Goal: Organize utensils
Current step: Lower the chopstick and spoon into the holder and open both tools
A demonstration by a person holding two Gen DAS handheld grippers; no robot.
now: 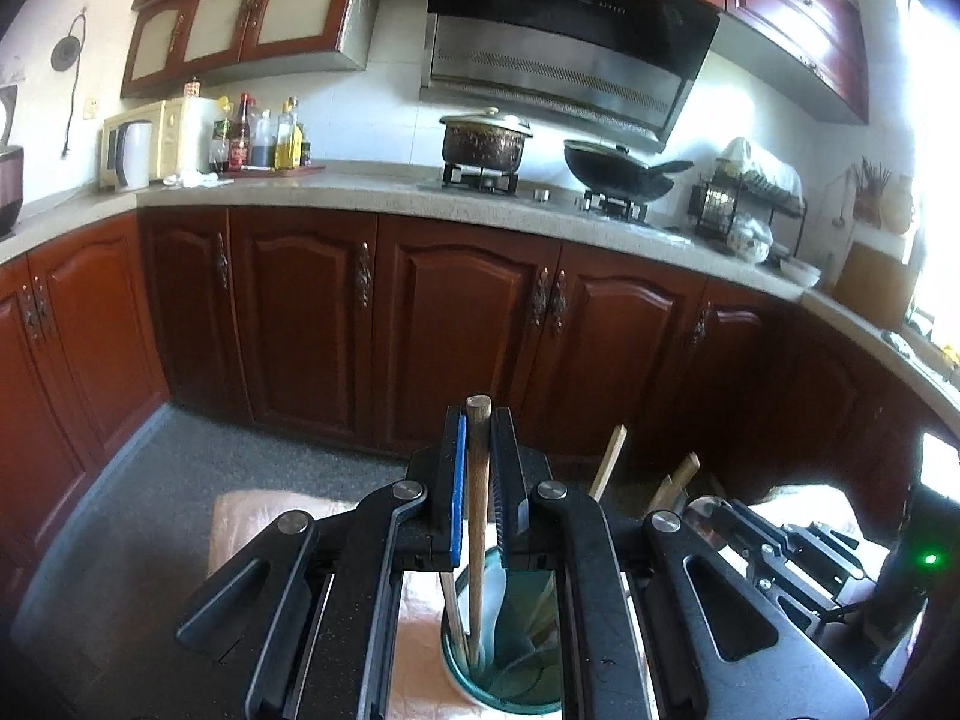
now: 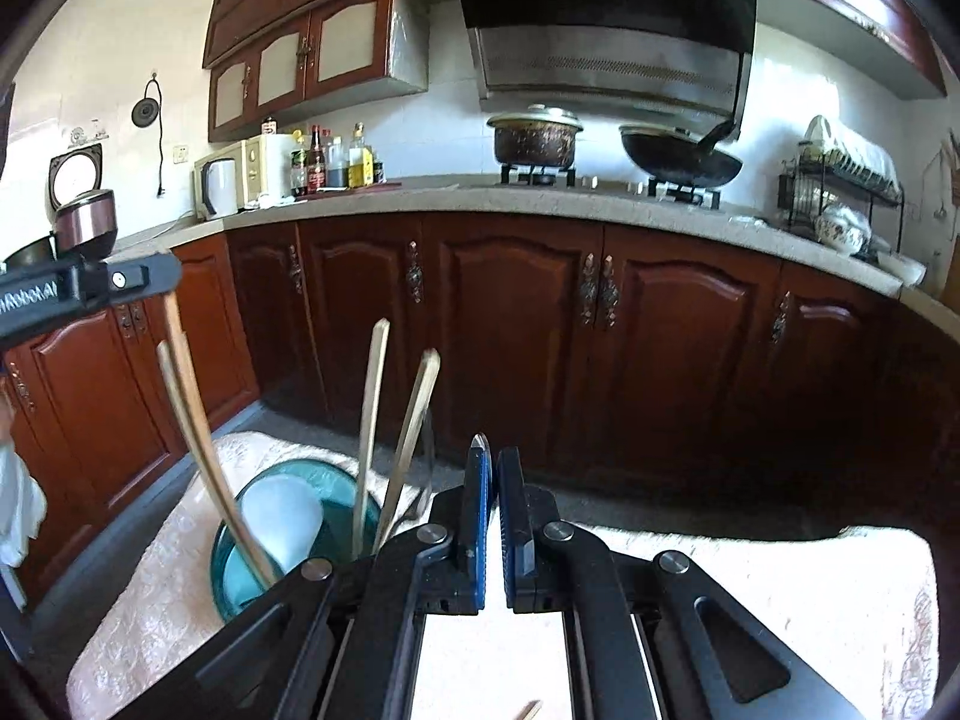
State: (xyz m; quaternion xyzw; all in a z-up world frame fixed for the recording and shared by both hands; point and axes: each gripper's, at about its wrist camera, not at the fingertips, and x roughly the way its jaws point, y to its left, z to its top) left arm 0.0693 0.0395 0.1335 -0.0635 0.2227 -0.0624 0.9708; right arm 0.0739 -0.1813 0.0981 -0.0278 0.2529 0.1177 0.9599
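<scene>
L tongs clamp wood stick near top, tip in cup. Stiff, light, slick; grip high. R tongs narrow, holding something thin, can't tell what.

The mouth of the round teal glass holder is crowded: a white spoon bowl fills its middle, two pale wooden sticks rise at its right edge, and a curved wooden handle leans out at the left. Open pale patterned cloth lies to the right of the holder. The left hand-held gripper sits directly above the holder, clamping a brown wooden handle.
</scene>
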